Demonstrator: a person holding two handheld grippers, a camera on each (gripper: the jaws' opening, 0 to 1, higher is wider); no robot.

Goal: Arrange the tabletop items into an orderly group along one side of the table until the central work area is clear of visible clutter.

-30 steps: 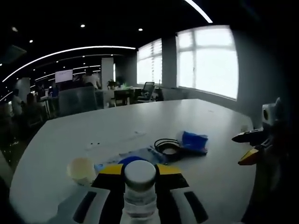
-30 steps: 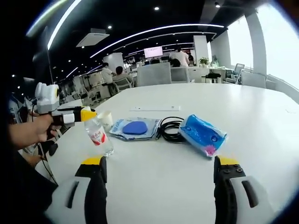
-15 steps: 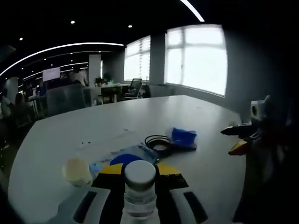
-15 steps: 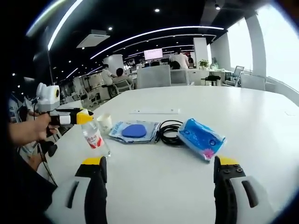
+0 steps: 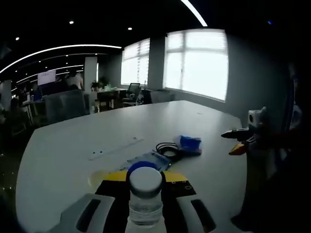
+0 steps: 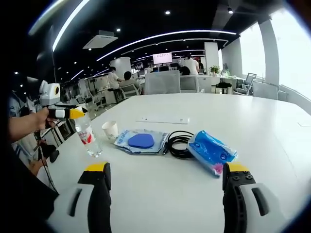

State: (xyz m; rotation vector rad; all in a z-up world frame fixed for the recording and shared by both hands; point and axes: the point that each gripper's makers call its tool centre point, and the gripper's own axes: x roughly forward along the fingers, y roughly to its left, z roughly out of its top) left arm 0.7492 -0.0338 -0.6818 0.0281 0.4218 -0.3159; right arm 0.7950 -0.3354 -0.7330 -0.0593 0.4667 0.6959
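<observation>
The left gripper [image 6: 73,113] is clamped on a water bottle [image 6: 87,141], gripped near its white cap [image 5: 145,181]. The bottle has been pulled farther from the middle items than it was a second ago, so it is being taken toward the table's side. The right gripper [image 6: 165,194] is held with its jaws wide apart and nothing between them. At 12 o'clock from it a black cable [image 6: 179,144] is seen, a blue pack [image 6: 210,152] at 1 o'clock, and a flat blue pouch [image 6: 141,141] and a paper cup [image 6: 110,130] at 11 o'clock. The cup is perhaps empty; the bottle looks clear.
</observation>
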